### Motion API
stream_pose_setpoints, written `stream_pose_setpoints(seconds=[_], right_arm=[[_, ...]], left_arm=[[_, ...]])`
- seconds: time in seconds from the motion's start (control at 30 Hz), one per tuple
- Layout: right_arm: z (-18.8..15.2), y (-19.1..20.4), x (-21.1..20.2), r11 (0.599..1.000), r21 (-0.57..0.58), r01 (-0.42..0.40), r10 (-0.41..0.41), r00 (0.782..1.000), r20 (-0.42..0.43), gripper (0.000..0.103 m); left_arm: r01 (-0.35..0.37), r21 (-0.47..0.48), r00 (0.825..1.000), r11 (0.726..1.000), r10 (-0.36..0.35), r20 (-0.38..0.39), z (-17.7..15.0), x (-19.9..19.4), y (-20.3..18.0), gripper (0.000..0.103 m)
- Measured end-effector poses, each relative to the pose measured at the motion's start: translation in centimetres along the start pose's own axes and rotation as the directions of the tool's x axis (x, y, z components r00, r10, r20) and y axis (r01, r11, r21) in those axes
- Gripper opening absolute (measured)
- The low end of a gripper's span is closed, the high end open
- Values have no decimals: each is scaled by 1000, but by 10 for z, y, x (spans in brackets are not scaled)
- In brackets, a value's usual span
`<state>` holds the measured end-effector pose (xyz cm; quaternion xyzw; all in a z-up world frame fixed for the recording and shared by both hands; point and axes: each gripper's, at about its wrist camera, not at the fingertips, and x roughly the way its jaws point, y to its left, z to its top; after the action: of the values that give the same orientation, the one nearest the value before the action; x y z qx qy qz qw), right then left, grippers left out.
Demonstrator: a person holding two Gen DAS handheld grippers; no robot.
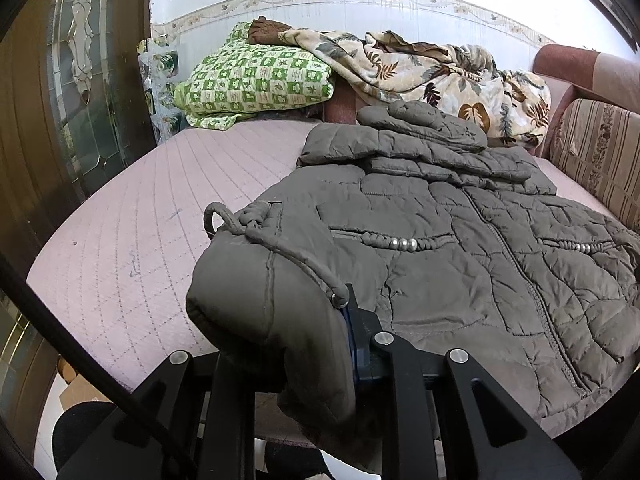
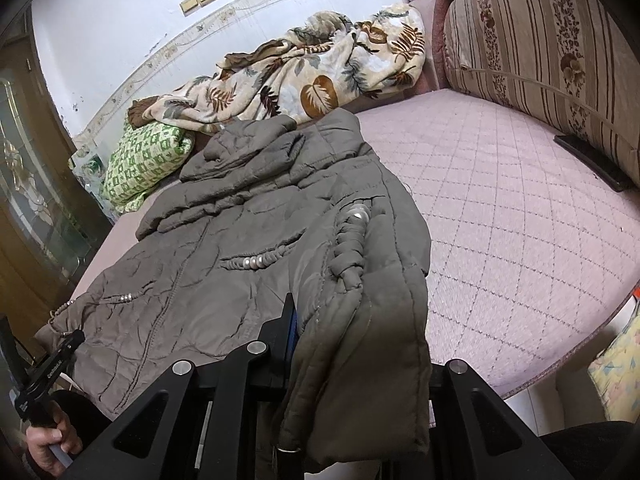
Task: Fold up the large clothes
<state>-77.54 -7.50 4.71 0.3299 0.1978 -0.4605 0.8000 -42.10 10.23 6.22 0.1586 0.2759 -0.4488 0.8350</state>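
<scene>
Left gripper [image 1: 320, 344] and right gripper [image 2: 320, 344] each clamp the jacket [image 1: 460, 248] hem, apparently; next, fold toward the hood.

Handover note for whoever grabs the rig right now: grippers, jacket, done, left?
Left gripper: shut on the jacket's near hem corner on its side, fabric draped over the fingers.
Right gripper: shut on the opposite near corner, fabric hanging down past it.
Jacket: front up on the pink mattress, hood at the far end by the leaf blanket, both near corners raised.
Done: sleeves appear folded in across the chest; both corners gripped.
Left: probably carry the hem toward the hood, lay it down, release.
</scene>
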Motion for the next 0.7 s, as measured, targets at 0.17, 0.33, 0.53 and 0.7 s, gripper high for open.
stream_pose_setpoints(seconds=[0.17, 0.33, 0.53, 0.7], right_arm=[[4, 0, -8, 1000, -6, -14, 14, 1000, 7, 21], [9, 6, -18, 999, -24, -27, 28, 999, 26, 20], [13, 8, -28, 998, -30, -46, 47, 998, 39, 19], [15, 7, -35, 997, -28, -66, 67, 997, 48, 19]], left_arm=[[10, -10, 1000, 1000, -10, 15, 5, -7, 4, 20], [14, -13, 999, 1000, -13, 32, 8, -15, 6, 20], [23, -22, 999, 999, -22, 40, 13, -21, 12, 20], [29, -29, 998, 999, -28, 50, 18, -27, 16, 20]])
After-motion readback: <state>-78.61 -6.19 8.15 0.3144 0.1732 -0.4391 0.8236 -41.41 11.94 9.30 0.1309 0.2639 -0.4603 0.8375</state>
